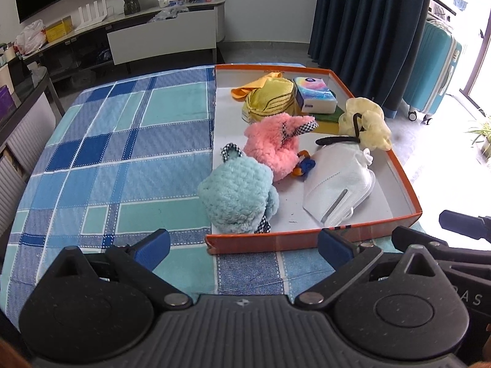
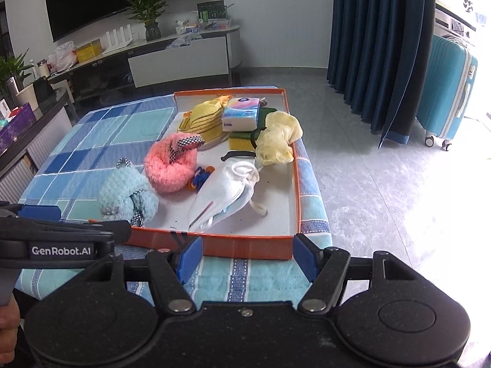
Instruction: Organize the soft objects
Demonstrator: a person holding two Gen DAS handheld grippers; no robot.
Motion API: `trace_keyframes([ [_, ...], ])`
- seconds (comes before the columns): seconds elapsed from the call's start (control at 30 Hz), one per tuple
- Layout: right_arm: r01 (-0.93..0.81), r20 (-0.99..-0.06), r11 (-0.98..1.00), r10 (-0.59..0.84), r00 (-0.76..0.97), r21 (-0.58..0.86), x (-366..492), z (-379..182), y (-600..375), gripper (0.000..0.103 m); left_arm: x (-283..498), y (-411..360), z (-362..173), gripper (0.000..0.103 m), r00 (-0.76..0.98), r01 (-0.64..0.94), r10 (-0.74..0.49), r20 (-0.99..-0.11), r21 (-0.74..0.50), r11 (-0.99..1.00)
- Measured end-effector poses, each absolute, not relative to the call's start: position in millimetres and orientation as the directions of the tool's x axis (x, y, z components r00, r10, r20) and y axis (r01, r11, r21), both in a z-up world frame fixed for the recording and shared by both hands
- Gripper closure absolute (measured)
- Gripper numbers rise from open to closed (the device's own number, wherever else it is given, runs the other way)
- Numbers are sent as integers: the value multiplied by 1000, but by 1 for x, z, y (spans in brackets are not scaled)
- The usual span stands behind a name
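Orange-walled shallow box [image 1: 310, 239] sits on the right half of the checked blue cloth [image 1: 107, 153], whose left half lies bare. Inside, the white face masks [image 1: 337, 184] run long from near-left to far-right. The left gripper [image 1: 244, 250] and right gripper [image 2: 248, 256] both gape wide, empty, just before the near wall.

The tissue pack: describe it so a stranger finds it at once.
Look in the orange-rimmed box lid on the blue checked cloth. At its far end, the tissue pack lies beside the folded yellow cloth. It alone is a crisp rectangular block in rainbow wrap.
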State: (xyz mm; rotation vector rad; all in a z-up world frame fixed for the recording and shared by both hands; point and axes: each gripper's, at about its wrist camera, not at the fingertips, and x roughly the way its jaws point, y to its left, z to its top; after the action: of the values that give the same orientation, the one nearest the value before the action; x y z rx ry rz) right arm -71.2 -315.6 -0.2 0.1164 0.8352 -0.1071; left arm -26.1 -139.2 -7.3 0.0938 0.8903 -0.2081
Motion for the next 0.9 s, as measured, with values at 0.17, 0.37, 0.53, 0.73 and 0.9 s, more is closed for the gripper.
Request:
trace_keyframes([
  [0.17,138,-747,988,-42,664,67,-70,-1,-315,24,-25,-140,-9,0,608,215,-137,-782,-4,977],
  [0.37,137,-750,988,-40,660,68,-69,-2,-317,24,-24,-141,-10,0,601,215,-134,-788,-1,977],
  [0.53,140,-749,988,-42,661,69,-69,-2,-317,24,-25,-141,-11,0,602,218,-135,-787,0,976],
  [0.73,142,-749,988,-44,661,68,-69,-2,-316,24,-23,-142,-11,0,602,220,-135,-787,0,976],
  [0.9,141,-749,988,-41,662,70,-69,-2,-317,24,-24,-141,-10,0,610,220,-137,-781,1,976],
])
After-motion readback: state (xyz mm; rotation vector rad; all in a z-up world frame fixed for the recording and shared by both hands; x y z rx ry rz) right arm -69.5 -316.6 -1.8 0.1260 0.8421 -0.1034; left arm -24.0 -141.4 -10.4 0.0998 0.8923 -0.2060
